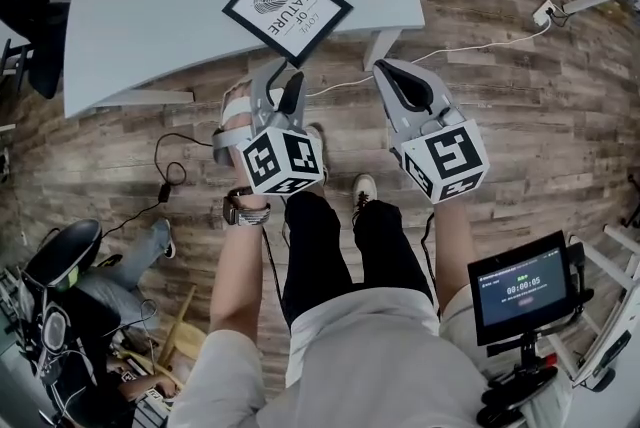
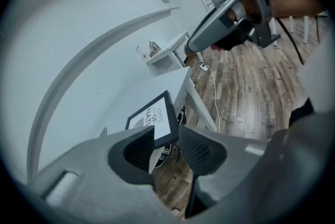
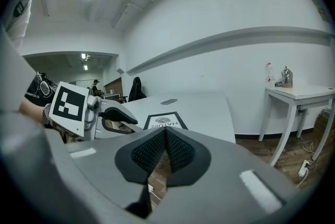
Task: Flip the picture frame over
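The left gripper (image 1: pixel 280 81) is open and the right gripper (image 1: pixel 386 68) is closed, both empty. Just ahead of them, the picture frame (image 1: pixel 287 11) lies flat on the table (image 1: pixel 150 6). It looks light, stiff and breakable, so pinch its near corner.

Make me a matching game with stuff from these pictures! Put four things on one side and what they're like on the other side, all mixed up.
Things:
1. picture frame
2. left gripper
3. right gripper
4. screen

What they're like:
A. jaws together
B. lit up, showing numbers
C. lying print side up on the table
D. jaws apart, nothing gripped

Right pairs: 1-C, 2-D, 3-A, 4-B.
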Demonstrator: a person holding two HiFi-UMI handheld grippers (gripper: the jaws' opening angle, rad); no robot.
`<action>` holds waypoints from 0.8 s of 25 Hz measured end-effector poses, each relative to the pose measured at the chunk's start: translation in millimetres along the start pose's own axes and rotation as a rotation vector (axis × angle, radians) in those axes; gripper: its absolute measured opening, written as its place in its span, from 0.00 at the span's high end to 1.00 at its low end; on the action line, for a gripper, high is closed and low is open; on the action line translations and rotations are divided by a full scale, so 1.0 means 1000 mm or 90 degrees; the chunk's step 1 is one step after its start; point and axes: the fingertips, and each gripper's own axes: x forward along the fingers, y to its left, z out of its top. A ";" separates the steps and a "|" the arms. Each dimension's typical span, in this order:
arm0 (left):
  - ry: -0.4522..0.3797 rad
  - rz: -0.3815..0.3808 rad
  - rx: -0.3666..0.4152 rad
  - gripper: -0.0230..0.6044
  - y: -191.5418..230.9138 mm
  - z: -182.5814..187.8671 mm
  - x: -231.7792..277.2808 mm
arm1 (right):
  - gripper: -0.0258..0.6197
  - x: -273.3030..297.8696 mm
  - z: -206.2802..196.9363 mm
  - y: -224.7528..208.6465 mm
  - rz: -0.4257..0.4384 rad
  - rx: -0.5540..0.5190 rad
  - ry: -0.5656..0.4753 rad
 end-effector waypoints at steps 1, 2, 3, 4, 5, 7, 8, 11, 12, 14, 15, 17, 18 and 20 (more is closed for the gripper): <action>0.003 -0.001 0.009 0.73 -0.002 -0.002 0.003 | 0.96 0.001 -0.004 0.000 0.000 0.001 0.002; 0.008 0.000 0.023 0.72 -0.004 -0.004 0.006 | 0.96 0.001 -0.007 0.000 -0.001 0.003 0.003; 0.014 0.003 0.038 0.71 -0.006 -0.007 0.009 | 0.96 0.002 -0.010 -0.001 -0.001 0.003 0.004; 0.019 0.007 0.053 0.70 -0.008 -0.008 0.011 | 0.96 0.002 -0.013 -0.001 -0.001 0.004 0.004; 0.021 0.012 0.066 0.69 -0.009 -0.009 0.014 | 0.96 0.004 -0.016 -0.001 -0.002 0.004 0.005; 0.022 0.017 0.084 0.69 -0.013 -0.011 0.018 | 0.96 0.006 -0.022 -0.002 -0.003 0.005 0.006; 0.022 0.020 0.093 0.68 -0.014 -0.012 0.021 | 0.96 0.007 -0.025 -0.002 -0.003 0.007 0.007; 0.030 0.045 0.130 0.67 -0.017 -0.016 0.030 | 0.96 0.012 -0.036 -0.005 -0.007 0.015 0.012; 0.033 0.058 0.144 0.67 -0.017 -0.017 0.033 | 0.96 0.014 -0.040 -0.006 -0.008 0.019 0.013; 0.034 0.074 0.162 0.67 -0.019 -0.018 0.037 | 0.96 0.016 -0.046 -0.008 -0.010 0.026 0.015; 0.034 0.076 0.168 0.67 -0.020 -0.018 0.040 | 0.96 0.017 -0.049 -0.009 -0.010 0.028 0.014; 0.033 0.076 0.181 0.67 -0.024 -0.018 0.043 | 0.96 0.020 -0.052 -0.009 -0.009 0.029 0.014; 0.033 0.078 0.186 0.67 -0.024 -0.019 0.045 | 0.96 0.021 -0.053 -0.009 -0.009 0.028 0.013; 0.033 0.085 0.191 0.67 -0.023 -0.019 0.047 | 0.96 0.024 -0.055 -0.009 -0.006 0.027 0.012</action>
